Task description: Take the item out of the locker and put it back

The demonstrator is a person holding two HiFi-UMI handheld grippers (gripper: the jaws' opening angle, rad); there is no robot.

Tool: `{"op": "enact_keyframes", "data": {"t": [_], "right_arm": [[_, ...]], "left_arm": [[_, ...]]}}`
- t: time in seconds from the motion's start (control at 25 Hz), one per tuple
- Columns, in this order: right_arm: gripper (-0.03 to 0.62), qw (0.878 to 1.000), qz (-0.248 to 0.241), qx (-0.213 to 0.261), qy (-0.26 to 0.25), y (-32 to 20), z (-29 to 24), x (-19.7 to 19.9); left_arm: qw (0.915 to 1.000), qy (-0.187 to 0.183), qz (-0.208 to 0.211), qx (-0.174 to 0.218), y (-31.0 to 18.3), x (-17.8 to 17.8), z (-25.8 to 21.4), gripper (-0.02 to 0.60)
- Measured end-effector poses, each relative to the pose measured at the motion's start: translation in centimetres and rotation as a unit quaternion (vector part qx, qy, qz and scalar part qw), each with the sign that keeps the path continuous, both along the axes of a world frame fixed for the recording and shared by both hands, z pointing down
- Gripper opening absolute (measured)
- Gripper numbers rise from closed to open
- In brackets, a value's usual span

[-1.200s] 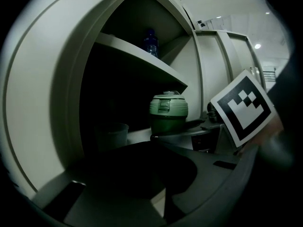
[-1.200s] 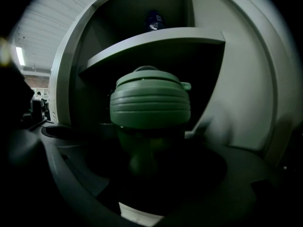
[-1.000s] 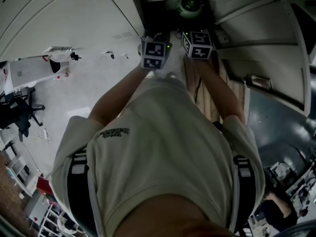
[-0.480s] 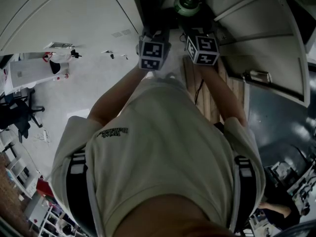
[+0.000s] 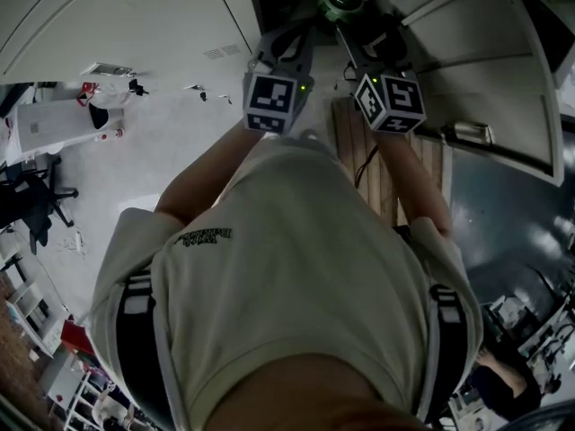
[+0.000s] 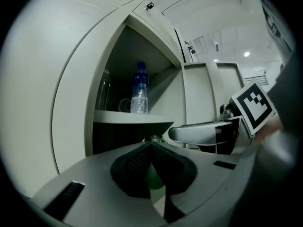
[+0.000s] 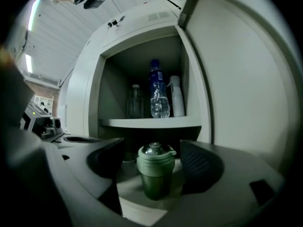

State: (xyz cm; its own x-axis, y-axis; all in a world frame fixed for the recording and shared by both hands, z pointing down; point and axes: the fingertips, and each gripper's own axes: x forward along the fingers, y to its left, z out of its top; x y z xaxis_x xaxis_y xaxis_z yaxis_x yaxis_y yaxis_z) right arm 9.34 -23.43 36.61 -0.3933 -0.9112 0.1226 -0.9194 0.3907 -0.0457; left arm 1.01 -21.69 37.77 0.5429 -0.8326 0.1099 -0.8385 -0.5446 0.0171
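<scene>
Pale grey metal formed the locker point(image 7: 90, 84), the largest thing in view, and its door point(image 7: 236, 89) stood open on the right side. An upper shelf point(image 7: 151, 122) divided it, and some bottles stood on this shelf, well above the work. In front of the lower compartment the person held both tools. The right gripper point(image 7: 152, 148) had its jaws wide apart and they were closing. The left gripper point(image 6: 151, 148) had its jaws pressed together with nothing between them, and it waited beside the right one. I judged that the grasp could go wrong in two ways. If one pad reached the cup before the other, the cup could be pushed sideways or tipped over. If the jaws closed too high, they could catch only the lid and slip off it. The shelf edge just above also left little room for lifting. The green cup point(image 7: 155, 174) stood upright on the floor of the lower compartment, lid on, between the two right pads. It was about centred and neither pad touched it yet.
</scene>
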Motion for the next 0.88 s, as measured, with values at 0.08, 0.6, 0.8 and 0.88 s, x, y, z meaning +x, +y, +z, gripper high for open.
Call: {"op": "enact_keyframes", "data": {"t": [0.08, 0.6, 0.8, 0.88], "right_arm": [[0.338, 1.000, -0.005, 0.017, -0.004, 0.6, -1.5, -0.1], [0.008, 0.995, -0.034, 0.096, -0.021, 4.5, -8.4, -0.6], [0.006, 0.993, -0.049, 0.108, -0.021, 5.7, -9.7, -0.8], [0.006, 0.992, -0.055, 0.110, -0.017, 6.1, -9.7, -1.1]], "left_arm": [[0.9998, 0.005, 0.004, 0.018, 0.4, 0.0, -1.8, 0.015], [0.9917, 0.041, 0.017, 0.120, 3.9, -0.6, -12.0, 0.015], [0.9908, 0.043, 0.013, 0.128, 4.8, -1.1, -13.0, 0.015], [0.9912, 0.040, 0.011, 0.126, 5.2, -1.2, -13.0, 0.015]]}}
